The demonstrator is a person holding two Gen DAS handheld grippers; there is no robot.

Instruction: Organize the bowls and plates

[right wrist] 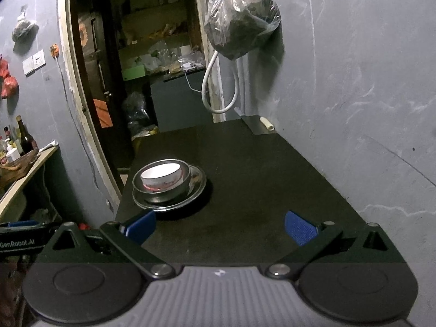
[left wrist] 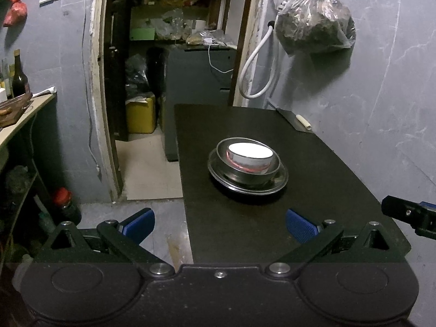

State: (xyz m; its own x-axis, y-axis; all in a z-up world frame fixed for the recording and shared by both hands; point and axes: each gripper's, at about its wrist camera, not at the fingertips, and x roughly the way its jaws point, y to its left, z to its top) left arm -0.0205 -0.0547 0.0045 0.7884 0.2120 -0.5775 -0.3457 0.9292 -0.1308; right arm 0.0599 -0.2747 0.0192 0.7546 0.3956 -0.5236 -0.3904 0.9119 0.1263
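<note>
A stack stands on the black table [left wrist: 313, 163]: a steel plate [left wrist: 272, 188] at the bottom, a steel bowl [left wrist: 245, 175] on it, and a white bowl [left wrist: 252, 154] with a red pattern nested inside. In the right wrist view the same plate [right wrist: 196, 190], steel bowl [right wrist: 163, 194] and white bowl [right wrist: 163, 175] sit to the left. My left gripper [left wrist: 220, 226] is open near the table's front edge, well short of the stack, nothing between its blue pads. My right gripper [right wrist: 220, 227] is open too, empty, right of the stack.
A cleaver [left wrist: 295, 120] lies at the table's far right corner by the grey wall. A full plastic bag [left wrist: 316, 21] hangs above it. An open doorway [left wrist: 169, 81] lies behind the table. A shelf with bottles [left wrist: 19, 76] stands at the left.
</note>
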